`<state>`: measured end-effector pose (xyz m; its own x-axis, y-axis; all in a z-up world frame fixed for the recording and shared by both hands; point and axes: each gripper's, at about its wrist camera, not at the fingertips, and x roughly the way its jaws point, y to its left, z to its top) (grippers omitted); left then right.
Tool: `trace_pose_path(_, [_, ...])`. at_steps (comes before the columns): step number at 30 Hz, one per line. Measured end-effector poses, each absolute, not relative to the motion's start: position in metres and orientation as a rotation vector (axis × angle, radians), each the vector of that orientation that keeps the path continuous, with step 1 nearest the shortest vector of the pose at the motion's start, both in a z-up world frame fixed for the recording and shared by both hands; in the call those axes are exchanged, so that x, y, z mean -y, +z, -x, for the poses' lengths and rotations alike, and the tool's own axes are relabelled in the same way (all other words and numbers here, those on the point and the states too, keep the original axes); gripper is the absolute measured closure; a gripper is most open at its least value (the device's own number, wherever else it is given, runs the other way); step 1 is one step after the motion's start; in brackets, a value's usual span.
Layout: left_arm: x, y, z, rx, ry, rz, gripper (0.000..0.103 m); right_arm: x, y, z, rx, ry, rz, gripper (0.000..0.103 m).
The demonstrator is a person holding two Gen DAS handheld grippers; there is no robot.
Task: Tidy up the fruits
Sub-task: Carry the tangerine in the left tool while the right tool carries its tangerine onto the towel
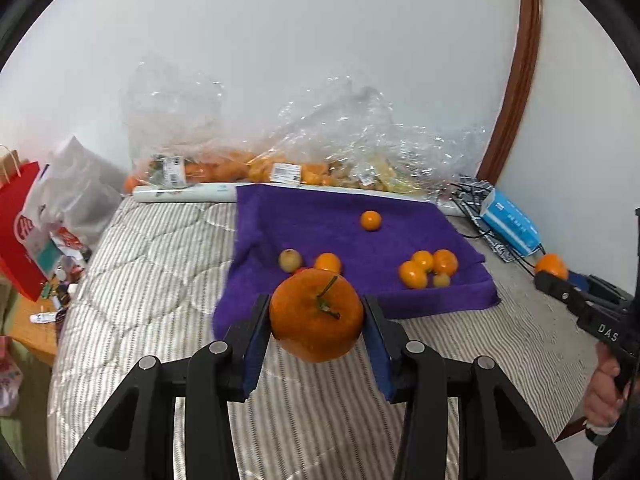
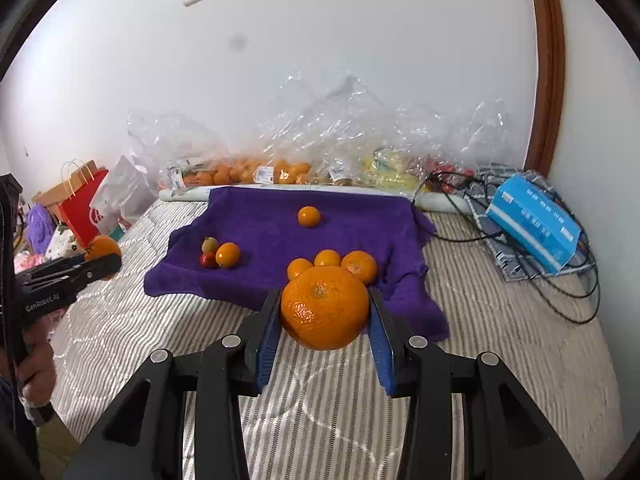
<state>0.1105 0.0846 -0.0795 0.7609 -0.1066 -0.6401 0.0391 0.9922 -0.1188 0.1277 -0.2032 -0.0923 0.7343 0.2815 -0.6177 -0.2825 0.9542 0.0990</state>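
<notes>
My left gripper [image 1: 316,300] is shut on a large orange with a green stem [image 1: 316,320], held above the striped quilt in front of a purple towel [image 1: 340,224]. My right gripper [image 2: 325,293] is shut on another large orange [image 2: 324,312], also just before the towel [image 2: 272,224]. Each gripper shows at the edge of the other's view: the right gripper [image 1: 544,278] with its orange [image 1: 551,266], the left gripper [image 2: 114,260] with its orange [image 2: 103,249]. On the towel lie a lone small orange [image 1: 370,220], a cluster of small oranges [image 1: 430,266] and a greenish fruit [image 1: 290,260].
Clear plastic bags of fruit [image 1: 280,168] line the wall behind the towel, with a white roll [image 1: 184,194] in front. A blue box [image 2: 534,222] and black cables [image 2: 560,280] lie at the right. A red paper bag [image 1: 20,232] stands left. Striped quilt [image 1: 160,280] covers the bed.
</notes>
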Motion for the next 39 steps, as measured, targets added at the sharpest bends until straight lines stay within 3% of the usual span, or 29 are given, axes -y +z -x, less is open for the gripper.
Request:
trace_pose_path(24, [-0.094, -0.042, -0.117, -0.6, -0.059, 0.072, 0.061, 0.204, -0.069, -0.136, -0.602, 0.343, 0.026, 0.062])
trace_pose_path(39, [-0.103, -0.057, -0.143, -0.598, -0.074, 0.136, 0.061, 0.173, -0.07, -0.173, -0.603, 0.483, -0.01, 0.062])
